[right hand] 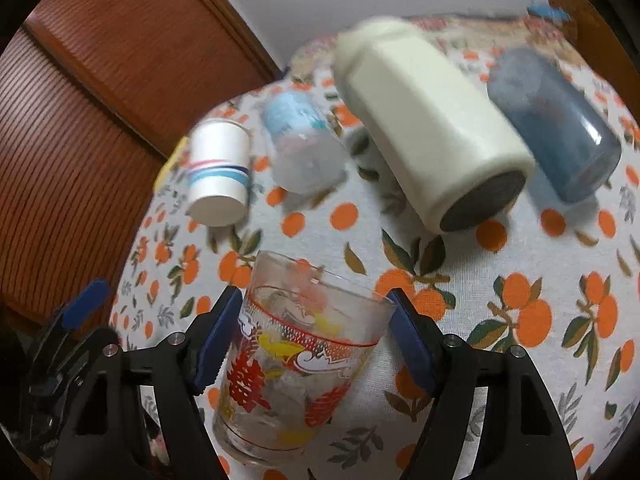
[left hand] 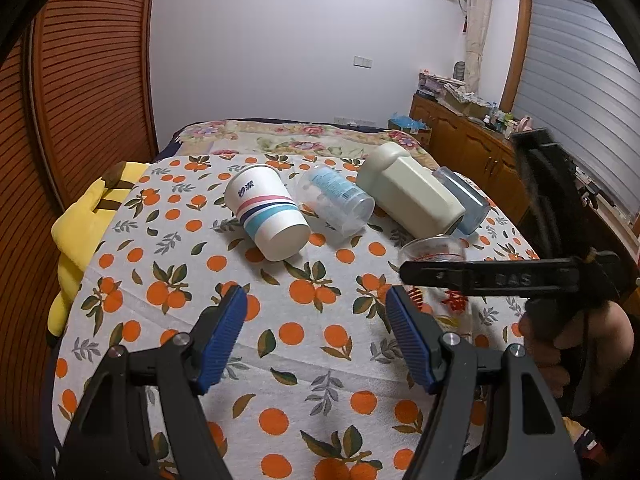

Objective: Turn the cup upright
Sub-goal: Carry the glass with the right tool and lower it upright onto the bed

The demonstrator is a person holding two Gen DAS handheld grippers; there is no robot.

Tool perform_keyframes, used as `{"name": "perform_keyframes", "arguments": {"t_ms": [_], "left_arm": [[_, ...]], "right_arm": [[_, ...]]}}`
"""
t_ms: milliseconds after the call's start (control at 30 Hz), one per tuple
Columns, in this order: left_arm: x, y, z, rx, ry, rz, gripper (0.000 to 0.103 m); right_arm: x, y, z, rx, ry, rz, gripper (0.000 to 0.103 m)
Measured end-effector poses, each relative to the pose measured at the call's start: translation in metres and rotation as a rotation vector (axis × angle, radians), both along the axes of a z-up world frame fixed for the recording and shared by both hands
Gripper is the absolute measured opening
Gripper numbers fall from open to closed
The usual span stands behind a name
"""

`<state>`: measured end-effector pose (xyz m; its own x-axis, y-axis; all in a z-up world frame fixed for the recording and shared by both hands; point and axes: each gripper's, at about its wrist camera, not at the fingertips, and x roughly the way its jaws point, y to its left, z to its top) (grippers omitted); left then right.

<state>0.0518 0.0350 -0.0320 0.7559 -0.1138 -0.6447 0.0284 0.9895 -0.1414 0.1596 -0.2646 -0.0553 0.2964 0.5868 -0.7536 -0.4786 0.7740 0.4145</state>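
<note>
A clear glass cup (right hand: 296,356) with red and yellow print sits between the blue pads of my right gripper (right hand: 312,330); the jaws stand at its sides and seem to touch it. The glass tilts, mouth toward the far side. In the left wrist view the glass (left hand: 434,252) shows partly behind the right gripper's black finger (left hand: 492,278). My left gripper (left hand: 316,312) is open and empty above the tablecloth, left of the glass.
Lying on their sides on the orange-print tablecloth (left hand: 280,320): a striped paper cup (left hand: 266,212), a clear plastic cup (left hand: 336,200), a cream bottle (left hand: 408,192) and a blue cup (left hand: 464,200). A yellow plush (left hand: 80,232) lies at the left edge.
</note>
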Motion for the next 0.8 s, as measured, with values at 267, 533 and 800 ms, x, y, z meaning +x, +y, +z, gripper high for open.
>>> {"name": "perform_keyframes", "arguments": {"t_ms": [267, 533, 800], "left_arm": [[0.0, -0.002, 0.001, 0.0, -0.003, -0.003, 0.071], [-0.001, -0.004, 0.0, 0.002, 0.0, -0.005, 0.071], [0.0, -0.002, -0.001, -0.009, -0.002, 0.005, 0.071]], "right_arm": [[-0.036, -0.006, 0.029, -0.087, -0.344, 0.016, 0.073], [-0.057, 0.0, 0.031, -0.192, -0.532, 0.034, 0.072], [-0.076, 0.004, 0.034, -0.178, -0.521, 0.08, 0.069]]}}
